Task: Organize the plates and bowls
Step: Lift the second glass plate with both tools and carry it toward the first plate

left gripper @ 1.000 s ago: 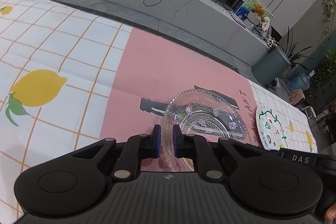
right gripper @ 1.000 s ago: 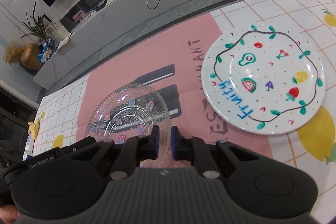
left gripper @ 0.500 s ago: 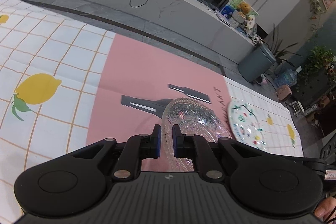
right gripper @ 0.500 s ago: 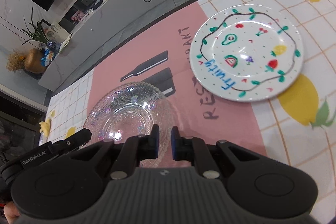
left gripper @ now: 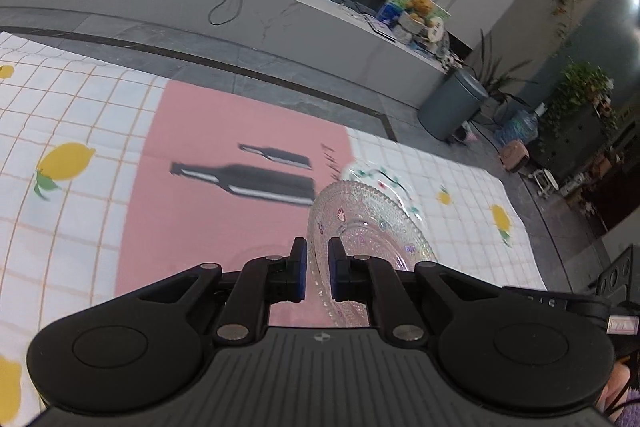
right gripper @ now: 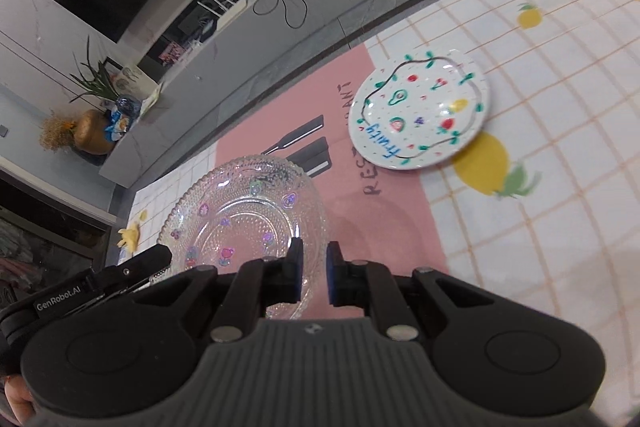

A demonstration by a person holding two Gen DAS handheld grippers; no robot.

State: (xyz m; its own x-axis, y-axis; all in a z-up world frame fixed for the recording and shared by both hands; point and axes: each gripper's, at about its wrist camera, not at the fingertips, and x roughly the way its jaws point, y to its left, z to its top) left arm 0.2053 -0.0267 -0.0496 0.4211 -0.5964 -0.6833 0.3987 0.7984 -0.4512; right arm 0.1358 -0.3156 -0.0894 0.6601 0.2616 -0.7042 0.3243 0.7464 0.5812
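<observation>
Glass plate [right gripper: 244,211] near rim hidden | left tongs [left gripper: 318,269], right tongs [right gripper: 313,275] clamped on it | painted plate [left gripper: 376,175] half-covered

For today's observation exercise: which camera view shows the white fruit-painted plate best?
The right wrist view: the white fruit-painted plate lies whole and unobstructed, its drawings and lettering legible. The left wrist view shows only a blurred sliver of it behind the glass plate.

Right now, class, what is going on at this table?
A person holds a gripper in each hand. The left gripper and the right gripper are both shut on the rim of one glass plate, carrying it above the tablecloth. The fruit-painted plate lies on the cloth.
</observation>
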